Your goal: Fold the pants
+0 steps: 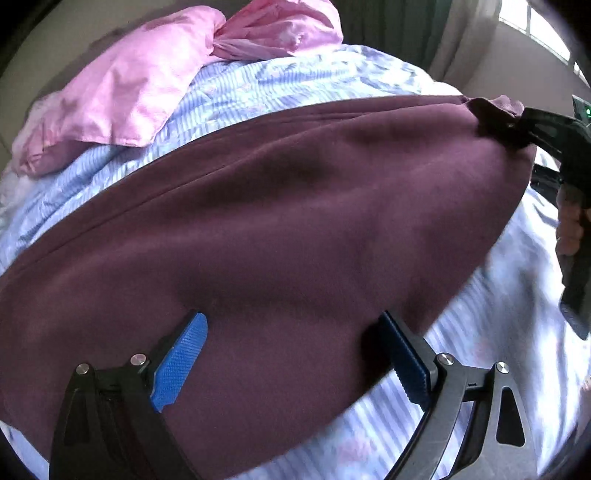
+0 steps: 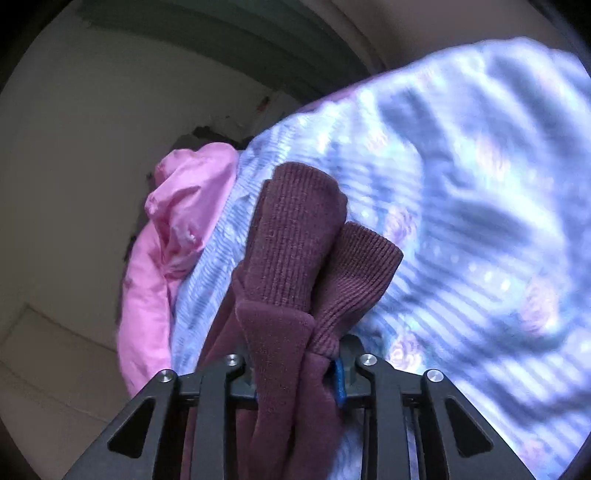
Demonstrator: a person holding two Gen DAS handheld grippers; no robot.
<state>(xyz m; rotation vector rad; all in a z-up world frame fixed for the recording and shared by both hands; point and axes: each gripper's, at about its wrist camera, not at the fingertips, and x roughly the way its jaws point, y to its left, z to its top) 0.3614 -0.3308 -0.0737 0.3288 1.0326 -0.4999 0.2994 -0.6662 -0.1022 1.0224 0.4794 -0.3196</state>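
The maroon pants (image 1: pixel 277 206) lie stretched across a striped blue bedsheet (image 1: pixel 258 77). My left gripper (image 1: pixel 295 354) is open, its blue pads (image 1: pixel 181 358) spread over the near edge of the pants, holding nothing. My right gripper (image 1: pixel 517 125) shows at the far right of the left wrist view, shut on the pants' end. In the right wrist view, my right gripper (image 2: pixel 299 380) is clamped on the bunched maroon fabric, with the two ribbed cuffs (image 2: pixel 295 236) sticking out past the fingers.
A pink quilt (image 1: pixel 122 88) lies bunched at the far left of the bed, also seen in the right wrist view (image 2: pixel 173 236). The sheet (image 2: pixel 461 206) covers the bed. A wall and a window (image 1: pixel 535 26) lie beyond.
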